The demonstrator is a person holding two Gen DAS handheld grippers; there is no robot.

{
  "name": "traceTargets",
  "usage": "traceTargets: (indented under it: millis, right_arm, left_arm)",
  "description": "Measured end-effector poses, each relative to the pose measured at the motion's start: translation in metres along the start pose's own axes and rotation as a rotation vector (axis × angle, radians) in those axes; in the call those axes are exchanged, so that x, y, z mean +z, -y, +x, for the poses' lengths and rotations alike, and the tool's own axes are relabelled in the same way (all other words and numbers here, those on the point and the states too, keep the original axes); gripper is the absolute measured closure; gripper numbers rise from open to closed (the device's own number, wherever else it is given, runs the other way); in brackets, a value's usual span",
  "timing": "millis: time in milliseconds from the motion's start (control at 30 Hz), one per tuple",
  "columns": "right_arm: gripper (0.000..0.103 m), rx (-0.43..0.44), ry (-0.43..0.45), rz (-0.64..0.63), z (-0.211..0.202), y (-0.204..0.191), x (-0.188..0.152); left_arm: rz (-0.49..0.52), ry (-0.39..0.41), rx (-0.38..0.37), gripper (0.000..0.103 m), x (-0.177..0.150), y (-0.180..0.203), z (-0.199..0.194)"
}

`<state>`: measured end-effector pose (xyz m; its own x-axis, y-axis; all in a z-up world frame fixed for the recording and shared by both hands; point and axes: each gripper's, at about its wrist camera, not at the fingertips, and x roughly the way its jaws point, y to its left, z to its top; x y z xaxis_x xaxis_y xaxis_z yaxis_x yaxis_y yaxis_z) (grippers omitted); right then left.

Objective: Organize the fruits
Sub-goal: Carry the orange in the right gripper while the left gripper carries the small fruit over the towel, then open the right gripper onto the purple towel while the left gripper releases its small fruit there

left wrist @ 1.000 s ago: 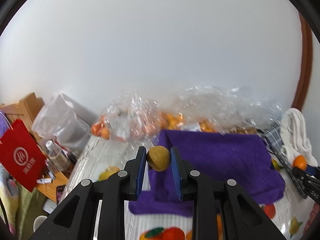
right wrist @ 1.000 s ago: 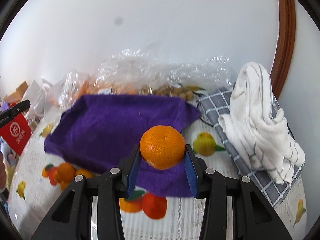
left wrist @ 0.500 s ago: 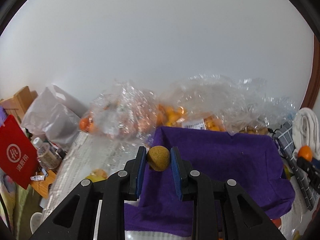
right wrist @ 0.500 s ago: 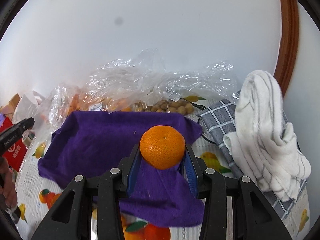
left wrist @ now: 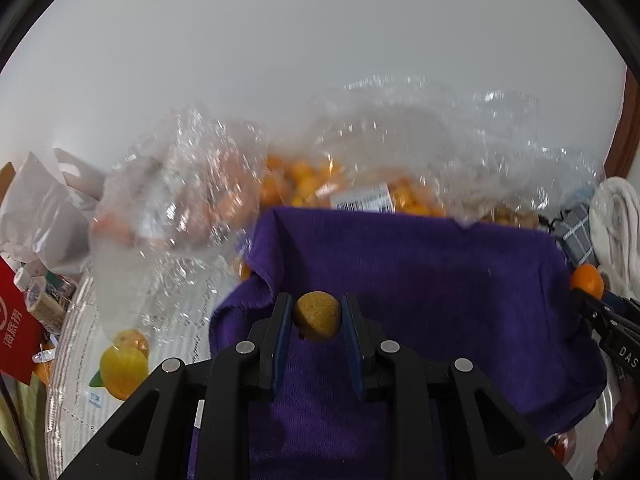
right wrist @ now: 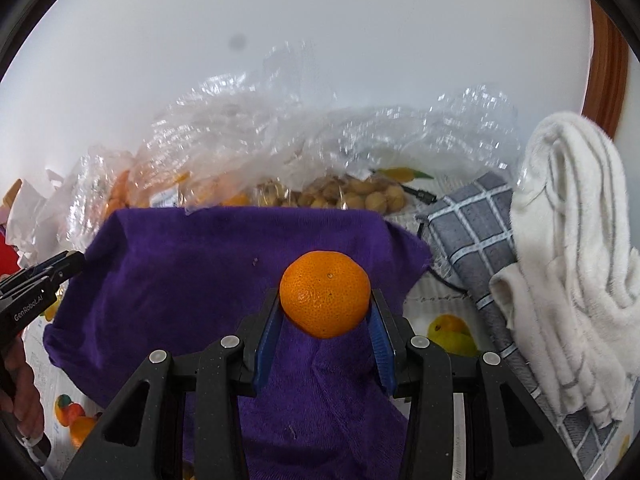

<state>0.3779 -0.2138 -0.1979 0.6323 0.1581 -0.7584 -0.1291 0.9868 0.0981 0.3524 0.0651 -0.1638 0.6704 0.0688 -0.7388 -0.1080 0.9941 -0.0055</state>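
My left gripper (left wrist: pixel 317 316) is shut on a small round brownish-yellow fruit (left wrist: pixel 317 315), held over the near left part of a purple cloth (left wrist: pixel 420 280). My right gripper (right wrist: pixel 325 304) is shut on an orange mandarin (right wrist: pixel 325 293) above the same purple cloth (right wrist: pixel 192 280), near its right side. In the left wrist view the right gripper (left wrist: pixel 588 292) with its mandarin (left wrist: pixel 586 280) shows at the right edge. The left gripper's black body (right wrist: pixel 36 284) pokes in at the left edge of the right wrist view, its pads hidden.
Clear plastic bags of orange fruit (left wrist: pixel 312 184) and small brown fruit (right wrist: pixel 352 196) lie behind the cloth against a white wall. A white towel (right wrist: pixel 568 264) on a grey checked cloth (right wrist: pixel 472 240) lies to the right. A white bag (left wrist: pixel 44 216), a red bag (left wrist: pixel 16 328) and small bottles crowd the left.
Both grippers have come forward and down toward the purple cloth and the bags, each still holding its fruit. The cloth and bags look larger and nearer.
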Motion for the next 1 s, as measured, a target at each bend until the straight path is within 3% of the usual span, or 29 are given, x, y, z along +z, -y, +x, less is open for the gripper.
traceTargets:
  millis: [233,767,933,1000]
  right_arm:
    - [0.061,-0.008,-0.038,-0.009,0.017,-0.002,-0.006]
    - [0.06,-0.017,-0.095,-0.041,0.037,-0.01,-0.014]
    - [0.048,0.002,-0.086,-0.047,0.031,-0.011,-0.012]
    - [0.037,-0.006,-0.079,-0.059,0.026,-0.013,-0.01]
  left_arm:
    - [-0.008,-0.067,-0.001,0.079,-0.006,-0.005,0.019]
    - [0.023,-0.123,-0.006,0.079,-0.016,0.003,0.035]
    - [0.029,-0.138,-0.008,0.076,-0.012,0.007,0.044]
    - [0.017,-0.144,-0.023,0.071,-0.01,0.007,0.044]
